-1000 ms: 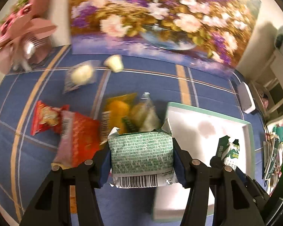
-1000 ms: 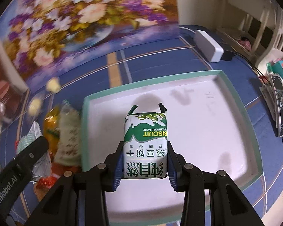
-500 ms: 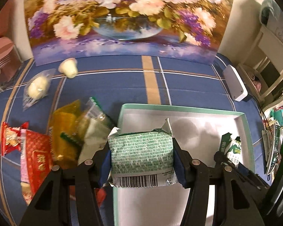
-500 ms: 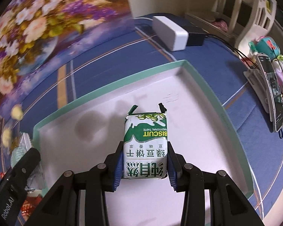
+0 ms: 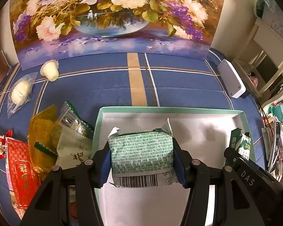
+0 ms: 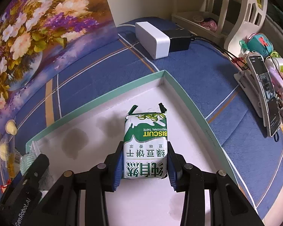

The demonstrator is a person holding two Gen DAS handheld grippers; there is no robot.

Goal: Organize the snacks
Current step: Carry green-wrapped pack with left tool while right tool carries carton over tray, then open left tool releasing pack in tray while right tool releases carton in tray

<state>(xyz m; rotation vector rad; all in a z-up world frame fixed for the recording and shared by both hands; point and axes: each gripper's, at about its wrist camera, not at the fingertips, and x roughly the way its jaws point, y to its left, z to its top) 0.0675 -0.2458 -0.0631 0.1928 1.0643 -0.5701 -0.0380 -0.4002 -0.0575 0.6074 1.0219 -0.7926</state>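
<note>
Both tongs hang over the tray (image 5: 241, 124), each carrying 1 biscuit pack, which reads as 2 packs about to be set down side by side, so the snacks end up gathered in 1 container. The left tongs (image 5: 142, 161) are part closed, pads pressing the short ends of the left pack (image 5: 142, 154), barcode face up; holding it by the ends leaves the flat face free to land on the tray floor. That pack sits squarely between the fingers, over the tray's near-left area, close to its left wall. The right tongs (image 6: 145, 163) are likewise part closed on the right pack (image 6: 145, 141), pads on its long sides near the lower end, the rest jutting forward toward the tray's far-right corner. Whether either pack touches the floor yet I cannot tell; the shadows beneath suggest they are just above it. Loose snacks (image 5: 47, 141) remain heaped on the cloth (image 5: 103, 86) just left of the tray, with a jelly cup (image 5: 49, 71) and a wrapped bun (image 5: 19, 94) farther back, so much of the job is still ahead.
</note>
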